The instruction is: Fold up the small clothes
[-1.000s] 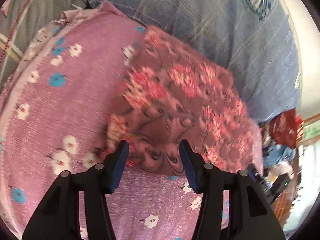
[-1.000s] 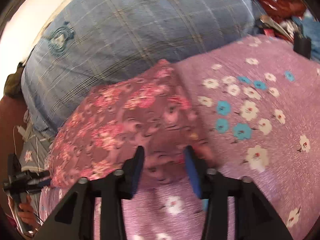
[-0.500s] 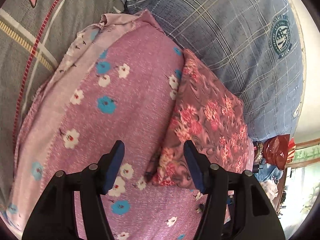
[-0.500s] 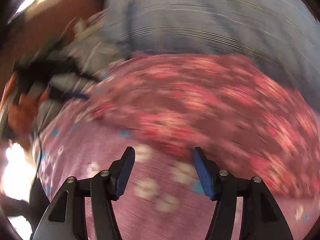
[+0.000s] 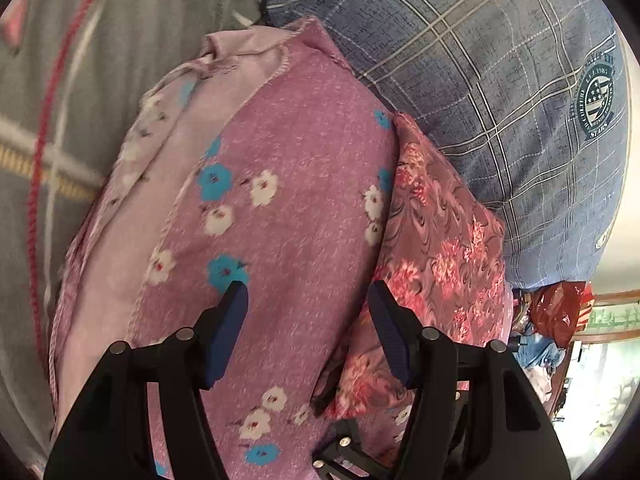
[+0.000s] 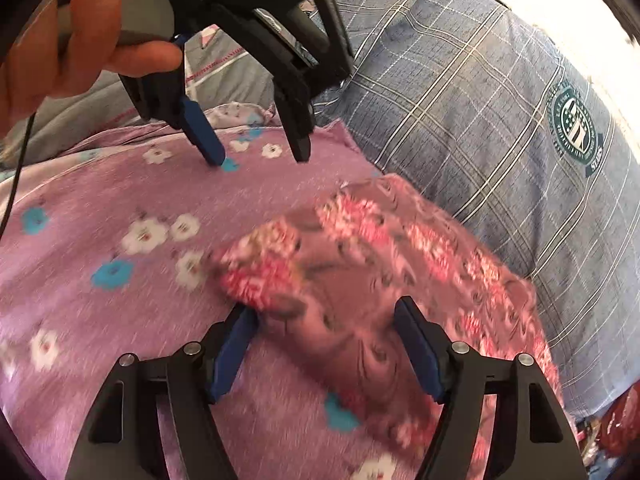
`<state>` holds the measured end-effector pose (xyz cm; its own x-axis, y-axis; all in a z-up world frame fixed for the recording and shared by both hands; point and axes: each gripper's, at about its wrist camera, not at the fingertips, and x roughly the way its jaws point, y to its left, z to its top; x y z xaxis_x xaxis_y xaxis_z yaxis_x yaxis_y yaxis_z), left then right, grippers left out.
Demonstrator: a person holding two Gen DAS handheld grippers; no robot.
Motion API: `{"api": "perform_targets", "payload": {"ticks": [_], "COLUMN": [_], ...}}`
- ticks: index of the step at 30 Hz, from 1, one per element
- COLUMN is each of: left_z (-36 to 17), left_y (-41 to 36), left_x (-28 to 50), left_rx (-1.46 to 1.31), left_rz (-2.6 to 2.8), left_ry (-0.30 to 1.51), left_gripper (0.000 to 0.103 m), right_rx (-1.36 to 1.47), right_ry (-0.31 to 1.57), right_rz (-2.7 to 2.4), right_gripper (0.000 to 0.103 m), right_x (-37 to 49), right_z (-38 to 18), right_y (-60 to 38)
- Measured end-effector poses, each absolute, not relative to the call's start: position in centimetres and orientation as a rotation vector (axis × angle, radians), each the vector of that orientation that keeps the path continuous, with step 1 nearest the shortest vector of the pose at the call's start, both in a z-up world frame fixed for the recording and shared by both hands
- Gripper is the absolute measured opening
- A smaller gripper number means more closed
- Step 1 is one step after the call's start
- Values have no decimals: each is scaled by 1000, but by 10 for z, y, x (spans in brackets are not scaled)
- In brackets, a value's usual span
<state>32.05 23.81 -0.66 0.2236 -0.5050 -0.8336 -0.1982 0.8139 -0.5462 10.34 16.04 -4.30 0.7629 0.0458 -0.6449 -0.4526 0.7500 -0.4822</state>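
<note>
A purple garment with white and blue flowers [image 5: 304, 208] [image 6: 120, 208] lies spread out. On its right side rests a smaller folded pink floral cloth [image 5: 444, 248] [image 6: 360, 264]. My left gripper [image 5: 308, 300] [image 6: 256, 156] stands open over the purple garment, left of the folded cloth, its tips down at the fabric with nothing pinched. My right gripper [image 6: 326, 320] is low at the near edge of the folded cloth. Its jaws are opening; the cloth's edge lies between them and the pads are not pressing on it.
A blue plaid cover with a round badge [image 5: 500, 92] [image 6: 480, 92] lies behind both cloths. A grey striped blanket [image 5: 60, 100] is at the left. A red bag [image 5: 560, 312] and clutter sit at the far right. A hand [image 6: 80, 32] holds the left gripper.
My left gripper slid left, off the folded pink cloth and onto the purple garment. The right view swung round and now shows the left gripper and hand. Both jaws stand wider.
</note>
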Motion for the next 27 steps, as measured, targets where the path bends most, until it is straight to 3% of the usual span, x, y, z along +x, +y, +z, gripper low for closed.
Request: {"api": "perform_targets", "payload": {"ticks": [2, 3, 7, 16, 17, 19, 21, 27], "left_z": [-4, -2, 4, -6, -3, 1, 6, 40], "left_y": [231, 225, 202, 125, 118, 109, 103, 89], "left_x": [329, 335, 355, 400, 402, 406, 409, 396], "left_rx": [-610, -597, -601, -396, -373, -338, -313, -240], "left_rz": [-247, -248, -340, -386, -392, -385, -354, -335], "left_ry": [1361, 1358, 1352, 1430, 1420, 1417, 1412, 1299], "left_gripper": [64, 65, 76, 75, 70, 27, 13, 10], "right_rx": [-641, -630, -575, -514, -504, -488, -470, -389], "right_ry": [662, 669, 619, 540, 544, 547, 549, 538], "right_rz": [307, 313, 335, 358, 361, 367, 370, 369], "right_gripper": [43, 22, 7, 6, 6, 6, 6, 6], "right_x": [109, 111, 107, 96, 98, 101, 104, 105], "right_z": [-41, -41, -32, -18, -17, -16, -16, -4], "right_y": [158, 158, 148, 136, 135, 131, 125, 106]}}
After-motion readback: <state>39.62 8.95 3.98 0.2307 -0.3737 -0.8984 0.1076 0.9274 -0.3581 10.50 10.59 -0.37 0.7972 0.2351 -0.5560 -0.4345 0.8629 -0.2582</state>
